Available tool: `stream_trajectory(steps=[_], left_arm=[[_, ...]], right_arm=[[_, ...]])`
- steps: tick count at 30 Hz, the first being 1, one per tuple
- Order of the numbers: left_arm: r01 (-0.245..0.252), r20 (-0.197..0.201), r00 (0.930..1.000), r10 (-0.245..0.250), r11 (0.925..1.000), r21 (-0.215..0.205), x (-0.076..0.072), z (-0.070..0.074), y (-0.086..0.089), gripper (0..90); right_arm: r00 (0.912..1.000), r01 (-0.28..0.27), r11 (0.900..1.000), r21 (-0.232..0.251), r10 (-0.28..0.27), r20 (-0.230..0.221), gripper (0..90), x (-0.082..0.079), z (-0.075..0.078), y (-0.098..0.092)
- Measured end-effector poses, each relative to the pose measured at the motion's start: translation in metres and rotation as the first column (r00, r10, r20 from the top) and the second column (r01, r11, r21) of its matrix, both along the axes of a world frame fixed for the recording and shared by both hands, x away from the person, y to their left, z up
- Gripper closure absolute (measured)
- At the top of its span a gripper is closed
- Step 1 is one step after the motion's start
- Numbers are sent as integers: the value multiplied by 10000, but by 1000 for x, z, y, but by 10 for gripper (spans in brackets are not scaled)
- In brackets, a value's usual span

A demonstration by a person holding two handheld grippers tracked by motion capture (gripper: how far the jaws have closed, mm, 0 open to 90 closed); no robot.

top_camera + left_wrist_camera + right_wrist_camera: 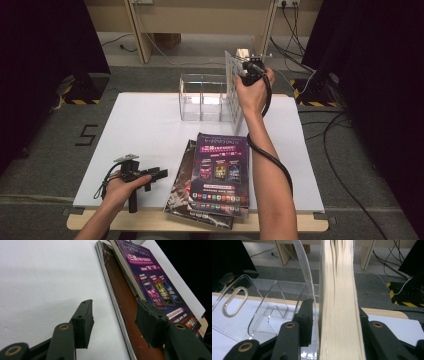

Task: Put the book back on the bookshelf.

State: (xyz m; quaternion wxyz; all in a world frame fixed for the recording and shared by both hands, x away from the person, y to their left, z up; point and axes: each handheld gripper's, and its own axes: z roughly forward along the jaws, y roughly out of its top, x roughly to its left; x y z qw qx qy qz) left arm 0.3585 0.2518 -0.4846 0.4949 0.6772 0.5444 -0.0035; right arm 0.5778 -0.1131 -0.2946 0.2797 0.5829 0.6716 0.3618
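Observation:
A thick magazine (233, 91) stands upright at the right end of a clear acrylic file holder (202, 97) at the back of the white tabletop (145, 125). My right gripper (248, 70) is above it, pointing down. In the right gripper view its page edges (338, 277) run between my right gripper's (334, 307) jaws, and a clear divider (304, 265) with a small gap separates the left jaw from the pages. My left gripper (155, 180) rests open near the front left, beside a stack of magazines (220, 172). Its (113, 303) jaws straddle the edge of the lower brown cover (125, 305).
The purple-covered top magazine (155, 287) lies on the stack near the table's front edge. The holder's other compartments (262, 305) have nothing in them. Wooden furniture legs and cables (300, 30) lie beyond the table, and dark curtains hang at both sides.

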Motion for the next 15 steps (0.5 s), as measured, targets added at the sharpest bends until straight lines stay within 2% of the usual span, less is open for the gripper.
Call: stream_trajectory(steps=[4,7,15], left_arm=[[-41,-33,10000,41,10000,-22,0,-1,0,472],[-20,-37,10000,20,10000,-34,1,-1,0,472],[-28,-46,10000,28,10000,-22,1,-1,1,472]], right_arm=[[9991,-19,9999,-131,14,-417,714,5,4,2],[9977,45,9998,-193,-58,-675,736,7,7,3],[9995,-13,9998,-181,7,-313,742,6,4,6]])
